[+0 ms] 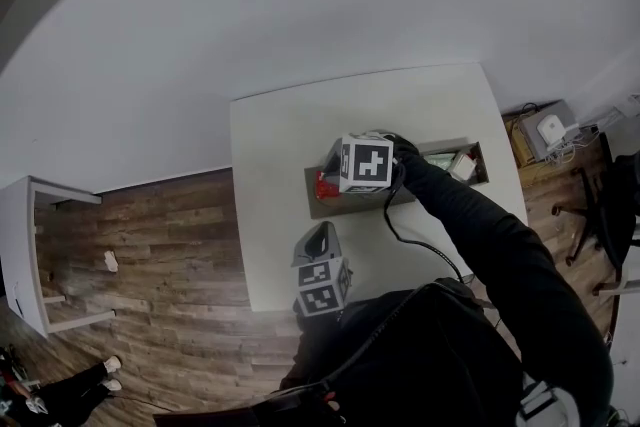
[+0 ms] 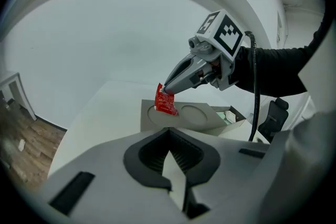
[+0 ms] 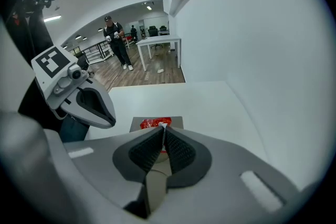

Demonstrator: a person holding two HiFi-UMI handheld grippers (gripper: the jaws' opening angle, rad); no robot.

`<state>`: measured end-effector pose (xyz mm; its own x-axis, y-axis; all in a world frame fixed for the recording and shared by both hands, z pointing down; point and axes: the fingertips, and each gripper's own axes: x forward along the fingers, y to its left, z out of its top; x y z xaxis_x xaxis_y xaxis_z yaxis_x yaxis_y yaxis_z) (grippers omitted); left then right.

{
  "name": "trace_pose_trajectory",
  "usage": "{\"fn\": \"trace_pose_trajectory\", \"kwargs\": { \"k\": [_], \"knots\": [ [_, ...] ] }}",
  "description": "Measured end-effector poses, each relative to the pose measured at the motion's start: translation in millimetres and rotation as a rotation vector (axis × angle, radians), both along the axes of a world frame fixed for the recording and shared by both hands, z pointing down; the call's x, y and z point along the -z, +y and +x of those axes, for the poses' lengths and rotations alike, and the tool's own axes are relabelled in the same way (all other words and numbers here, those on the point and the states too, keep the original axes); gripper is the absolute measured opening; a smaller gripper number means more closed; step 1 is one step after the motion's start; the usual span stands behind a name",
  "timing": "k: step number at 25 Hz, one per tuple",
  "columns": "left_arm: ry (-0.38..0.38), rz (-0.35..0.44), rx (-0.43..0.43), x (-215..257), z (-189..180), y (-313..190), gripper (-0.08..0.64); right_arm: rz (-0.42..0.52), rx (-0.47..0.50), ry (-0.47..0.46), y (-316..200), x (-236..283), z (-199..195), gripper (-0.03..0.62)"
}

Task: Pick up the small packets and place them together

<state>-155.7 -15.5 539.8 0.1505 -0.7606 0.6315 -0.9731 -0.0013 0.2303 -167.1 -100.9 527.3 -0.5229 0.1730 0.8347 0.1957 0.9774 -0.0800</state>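
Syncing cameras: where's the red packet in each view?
Head view: red packet left of centre, over the tray's left end.
Left gripper view: centre, hanging from the right hand-held gripper.
Right gripper view: lower centre, just beyond the jaws.
Shared landmark: the tray.

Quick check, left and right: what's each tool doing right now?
Left tool: closed, nothing between its jaws.
Right tool: closed on a red packet.
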Motion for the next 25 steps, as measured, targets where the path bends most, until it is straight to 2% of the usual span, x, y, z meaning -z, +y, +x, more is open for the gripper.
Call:
{"fn": "trace_pose_trajectory", "kwargs": {
  "k": [10,15,23,25],
  "knots": [
    [0.021,-0.032,0.011,-12.3,-20.3,16.9,0.000,0.030,0.026,0.118,-2.7,-24.4,-33.2,0.020],
    [0.023,-0.023,0.008,-14.5,-23.0,16.2,0.000,0.036,0.012,0.170,-2.4,-33.3,-31.0,0.020],
    [0.019,-0.006,0.008,-10.6,-23.7,15.7,0.001,0.017,-0.005,0.145,-2.5,-32.8,-32.2,0.029],
    [0.020,-0.010,0.012,-9.1,-22.6,16.3,0.000,0.008,0.001,0.152,-0.4,-33.8,-28.8,0.068]
  ]
}}
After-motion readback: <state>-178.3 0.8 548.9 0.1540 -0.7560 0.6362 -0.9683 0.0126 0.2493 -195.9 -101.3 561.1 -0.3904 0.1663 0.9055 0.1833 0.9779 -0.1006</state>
